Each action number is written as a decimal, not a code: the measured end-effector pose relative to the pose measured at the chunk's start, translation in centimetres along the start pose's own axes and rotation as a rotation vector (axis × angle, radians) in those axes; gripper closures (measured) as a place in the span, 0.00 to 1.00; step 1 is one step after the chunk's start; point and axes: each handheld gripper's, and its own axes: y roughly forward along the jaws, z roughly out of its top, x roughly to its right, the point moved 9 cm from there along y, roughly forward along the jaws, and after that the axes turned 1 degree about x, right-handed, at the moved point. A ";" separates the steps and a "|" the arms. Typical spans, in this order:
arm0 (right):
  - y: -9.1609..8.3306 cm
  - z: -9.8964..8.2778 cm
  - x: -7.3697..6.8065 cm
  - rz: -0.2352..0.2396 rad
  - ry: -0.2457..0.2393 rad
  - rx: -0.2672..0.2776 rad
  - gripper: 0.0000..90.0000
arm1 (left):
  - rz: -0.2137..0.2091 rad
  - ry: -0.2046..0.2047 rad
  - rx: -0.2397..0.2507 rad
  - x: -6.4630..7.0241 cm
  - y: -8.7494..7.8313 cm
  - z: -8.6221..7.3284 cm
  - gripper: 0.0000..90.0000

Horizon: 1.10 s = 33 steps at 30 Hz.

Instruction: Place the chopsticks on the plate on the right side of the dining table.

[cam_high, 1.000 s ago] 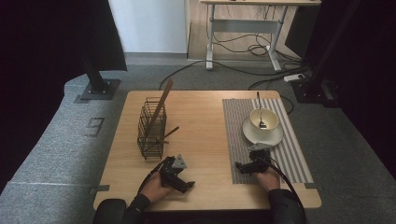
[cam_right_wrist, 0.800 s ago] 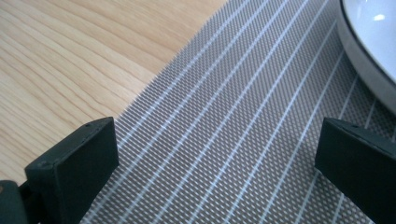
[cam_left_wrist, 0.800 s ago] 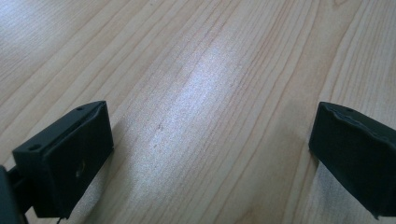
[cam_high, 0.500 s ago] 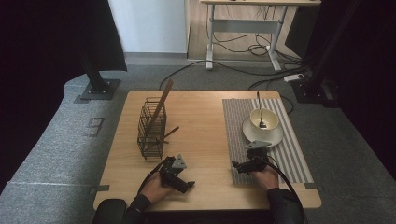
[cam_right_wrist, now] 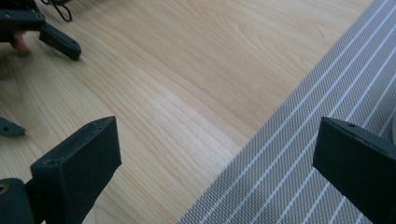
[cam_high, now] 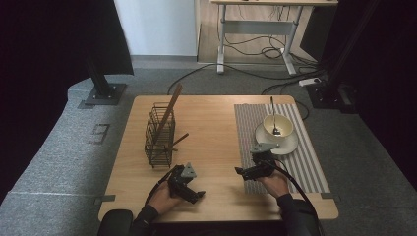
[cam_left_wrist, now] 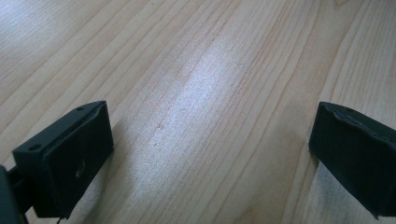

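both grippers sit low at the near edge of the wooden table point(cam_high: 216, 123), jaws spread wide and holding nothing. the left gripper point(cam_high: 189, 189) rests over bare wood; the right gripper point(cam_high: 248, 172) straddles the edge of the striped placemat point(cam_high: 307, 164), near the cup point(cam_high: 278, 127) on its saucer point(cam_high: 290, 144).

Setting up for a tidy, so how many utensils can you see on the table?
3: a wooden stick leaning upright in the wire basket, a second stick poking out its side, and a spoon in the cup. The basket might hide others.
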 end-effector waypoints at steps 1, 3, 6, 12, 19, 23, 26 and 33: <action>0.0 0.3 -0.1 0.004 0.001 0.000 0.01 | 0.000 0.000 0.000 0.0 0.0 0.0 0.00; 0.2 1.0 -0.6 0.033 0.003 0.001 0.01 | 0.000 -0.001 0.000 0.0 0.0 0.0 0.00; 0.3 1.4 -1.0 0.043 -0.013 0.001 0.00 | 0.001 -0.001 0.000 0.0 0.0 0.0 0.00; 0.6 2.9 -2.0 0.064 -0.042 0.008 0.00 | 0.002 -0.003 0.001 0.0 0.0 0.0 0.00; 0.7 4.9 -3.2 0.102 -0.065 0.037 0.00 | 0.004 -0.007 0.000 0.1 0.0 0.0 0.00; 0.9 5.8 -3.8 0.115 -0.066 0.027 0.01 | 0.005 -0.007 0.000 0.1 0.0 0.0 0.00; 1.1 6.4 -4.2 0.123 -0.070 0.024 0.01 | 0.004 -0.001 -0.004 0.1 -0.1 -0.1 0.00; 1.7 7.9 -5.6 0.148 -0.075 0.021 0.01 | 0.000 0.002 -0.004 0.2 -0.1 -0.1 0.00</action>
